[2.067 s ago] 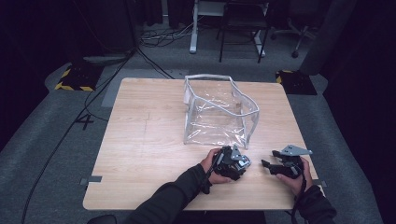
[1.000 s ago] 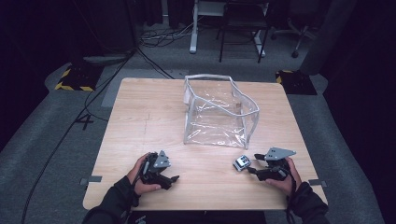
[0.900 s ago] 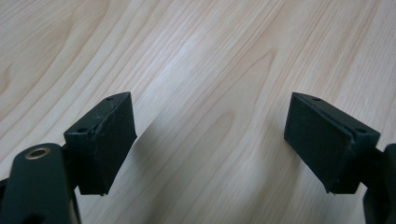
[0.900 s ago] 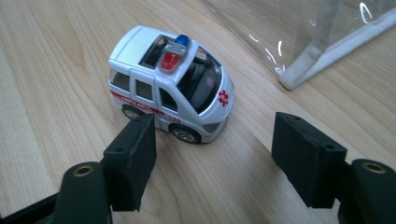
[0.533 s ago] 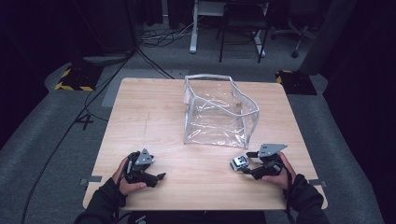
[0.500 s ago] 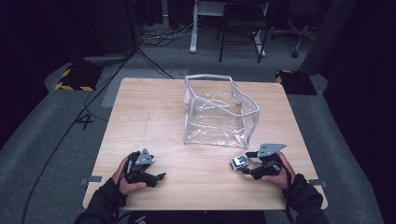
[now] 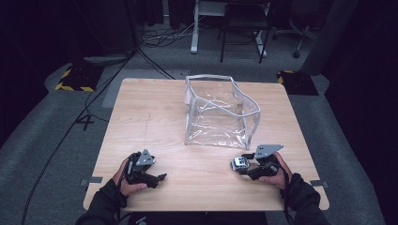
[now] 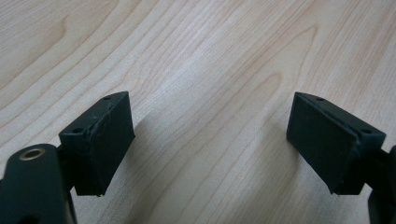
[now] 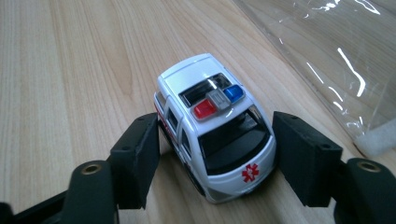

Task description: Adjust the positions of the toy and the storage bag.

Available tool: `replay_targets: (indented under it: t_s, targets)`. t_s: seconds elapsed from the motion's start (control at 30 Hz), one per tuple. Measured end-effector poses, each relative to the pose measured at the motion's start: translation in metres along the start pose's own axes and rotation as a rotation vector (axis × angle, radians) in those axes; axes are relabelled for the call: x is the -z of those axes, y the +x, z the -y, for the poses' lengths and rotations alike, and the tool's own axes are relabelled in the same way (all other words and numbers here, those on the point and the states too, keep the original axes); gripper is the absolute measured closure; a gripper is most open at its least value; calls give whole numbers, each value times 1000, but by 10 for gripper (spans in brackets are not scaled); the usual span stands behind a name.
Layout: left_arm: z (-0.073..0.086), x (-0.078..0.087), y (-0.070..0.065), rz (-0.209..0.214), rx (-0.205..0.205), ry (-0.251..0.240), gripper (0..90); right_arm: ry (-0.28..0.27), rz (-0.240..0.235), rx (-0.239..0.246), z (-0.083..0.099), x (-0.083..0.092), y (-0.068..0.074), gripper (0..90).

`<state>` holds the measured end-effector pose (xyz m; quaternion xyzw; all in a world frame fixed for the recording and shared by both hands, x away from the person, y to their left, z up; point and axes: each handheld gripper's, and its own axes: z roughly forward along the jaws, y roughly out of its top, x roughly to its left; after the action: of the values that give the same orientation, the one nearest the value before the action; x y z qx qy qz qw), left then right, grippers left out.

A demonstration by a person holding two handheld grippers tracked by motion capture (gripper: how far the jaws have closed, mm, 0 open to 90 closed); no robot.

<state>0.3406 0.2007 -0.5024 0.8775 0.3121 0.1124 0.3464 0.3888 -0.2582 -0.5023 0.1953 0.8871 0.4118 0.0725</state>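
A white toy ambulance [image 9: 205,93] with red and blue roof lights stands on the wooden table [image 7: 150,117], near the front right. My right gripper [image 9: 215,149] has its jaws on both flanks of the car; they have just been closing, and the pads [image 9: 140,154] now press its sides. In the high view the ambulance [image 7: 239,163] shows at the tip of the right gripper [image 7: 243,166]. My left gripper [image 7: 159,178] rests near the front left, jaws wide open. In the left gripper view, bare wood lies between the left gripper's [image 8: 210,140] pads.
A clear plastic pouch [image 7: 220,112] with a white rim stands open in the middle of the table, just beyond the right gripper; its film [image 9: 327,56] shows at the right gripper view's upper right. Chairs and cables lie on the floor beyond the table.
The left hand has drawn away from the ambulance to the table's front left. The right gripper has edged a little left, with the car at its tip.
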Motion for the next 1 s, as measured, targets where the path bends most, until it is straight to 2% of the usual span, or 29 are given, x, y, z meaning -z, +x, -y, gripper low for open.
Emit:
replay_targets:
  t_s: [0.23, 0.3, 0.37, 0.4, 0.53, 0.57, 0.67, 0.77, 0.87, 0.9, 1.0]
  targets:
    - [0, 0, 0, -1, 2, -1, 154, -3, 6, -19, 9, 12, 5, 466]
    - [0, 0, 0, -1, 3, -1, 153, -17, 11, -33, 12, 15, 6, 467]
    - [0, 0, 0, -1, 3, -1, 153, -17, 20, -35, 14, 18, 8, 467]
    - [0, 0, 0, -1, 2, -1, 153, -10, 29, -51, 15, 20, 10, 467]
    - [0, 0, 0, -2, 1, 0, 153, -16, 42, -45, 19, 22, 10, 461]
    - [0, 0, 0, -2, 3, -1, 153, -14, 45, -29, 19, 22, 10, 442]
    - [0, 0, 0, 0, 1, 0, 153, -1, 43, -31, 18, 20, 13, 390]
    - [0, 0, 0, -2, 1, 0, 153, -13, 45, -29, 16, 18, 11, 392]
    - [0, 0, 0, -2, 2, 0, 153, -24, 45, -51, 15, 17, 11, 396]
    - [0, 0, 0, -1, 2, 0, 153, -18, 35, -47, 14, 16, 10, 439]
    - [0, 0, 0, -2, 1, 0, 153, -19, 38, -43, 15, 17, 11, 469]
